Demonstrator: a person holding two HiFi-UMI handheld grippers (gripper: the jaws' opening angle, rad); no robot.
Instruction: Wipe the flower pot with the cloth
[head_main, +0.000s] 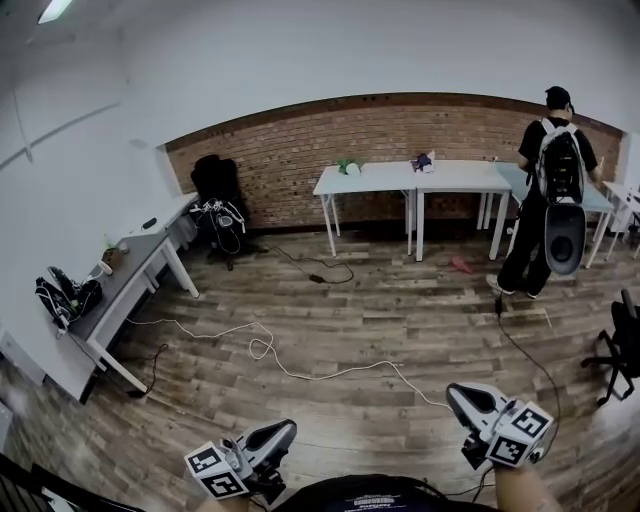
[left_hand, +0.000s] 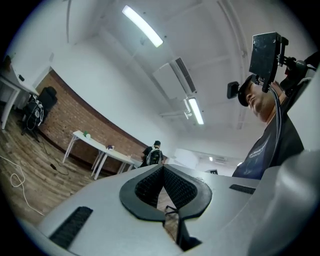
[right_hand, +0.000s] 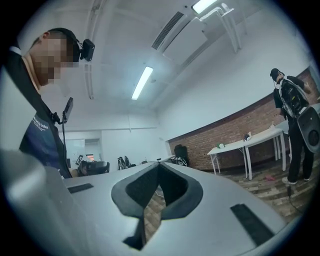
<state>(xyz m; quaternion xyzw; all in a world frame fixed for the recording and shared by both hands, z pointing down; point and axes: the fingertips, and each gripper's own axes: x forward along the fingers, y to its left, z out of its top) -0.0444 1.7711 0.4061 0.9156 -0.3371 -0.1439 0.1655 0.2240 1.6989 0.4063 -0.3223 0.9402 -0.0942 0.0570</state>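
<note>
While both grippers sit low at the bottom edge of the head view, neither holds anything. The left gripper (head_main: 283, 432) is clenched, pads meeting tip to tip w/ nothing between. The right gripper (head_main: 458, 395) is the same, clenched and empty. Both point out over the wood floor (head_main: 400, 320), well apart from every worktop. The flower pot (head_main: 347, 166) is prob. the small green thing at the left end of the far white worktop (head_main: 375, 180) by the brick wall (head_main: 300, 150), but it's too small to be sure. A small dark item (head_main: 423, 161) sits further right on the same run of worktops. A person w/ backpack (head_main: 552, 170) stands at the right end, back to cam. A white cable (head_main: 300, 372) snakes across the floor mid-room. The grey worktop (head_main: 130, 272) along the left wall carries a black bag (head_main: 65, 295). A black chair (head_main: 215, 185) is in the far-left corner.
</note>
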